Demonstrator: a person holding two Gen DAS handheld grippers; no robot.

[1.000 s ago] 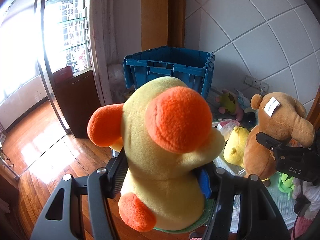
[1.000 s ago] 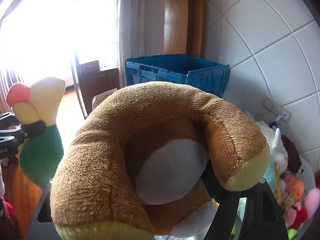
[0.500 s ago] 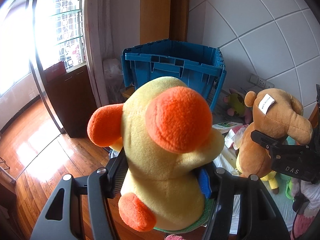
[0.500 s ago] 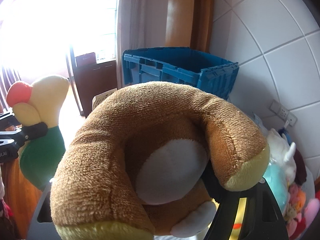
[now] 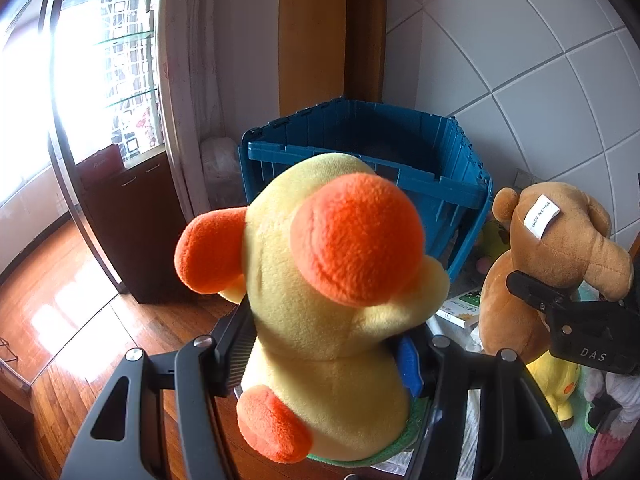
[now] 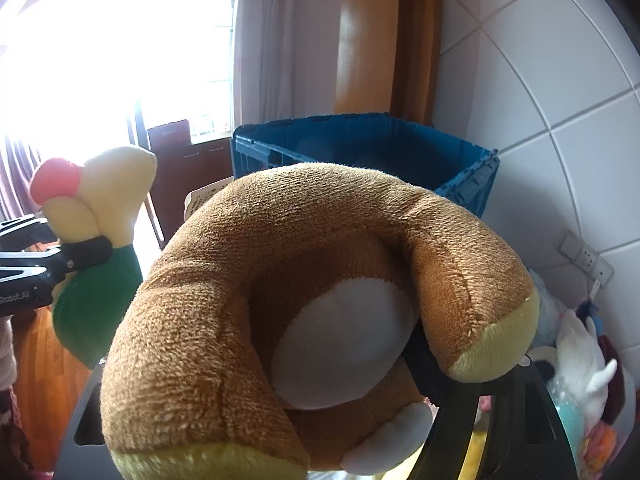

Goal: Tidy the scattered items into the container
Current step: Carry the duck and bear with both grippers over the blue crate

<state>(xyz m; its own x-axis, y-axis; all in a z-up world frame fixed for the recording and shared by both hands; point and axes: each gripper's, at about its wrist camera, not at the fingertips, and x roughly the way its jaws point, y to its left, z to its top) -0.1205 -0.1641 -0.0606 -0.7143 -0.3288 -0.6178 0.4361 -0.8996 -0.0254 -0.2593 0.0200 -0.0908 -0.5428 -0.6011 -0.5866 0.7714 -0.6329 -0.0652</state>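
**As the crate comes closer, both toys are ready to be dropped in**

While both hands carry their toys forward, the blue crate (image 5: 360,152) becomes clearly larger in the 2 views than it was 1 second ago, and more of its dark inside is now visible over the near rim. I judge that the carrying step is almost finished and that the release over the opening comes next. Neither toy is inside the crate yet; both are in the air, in front of its near wall.

The left gripper (image 5: 324,348) points forward and somewhat downward. Its jaws pinch the yellow duck plush (image 5: 332,304) at the body, low on both sides, and the orange beak faces the camera. The grip looks the same as before.

The right gripper (image 6: 280,412) has a similar downward tilt. Its jaws are mostly hidden behind the brown plush (image 6: 240,280), but they hold it firmly, because in the left view one black finger presses against its body. This toy fills most of the right view.

To the right, other soft toys (image 6: 580,360) lie in a pile by the tiled wall (image 5: 540,80), so more trips will be needed.
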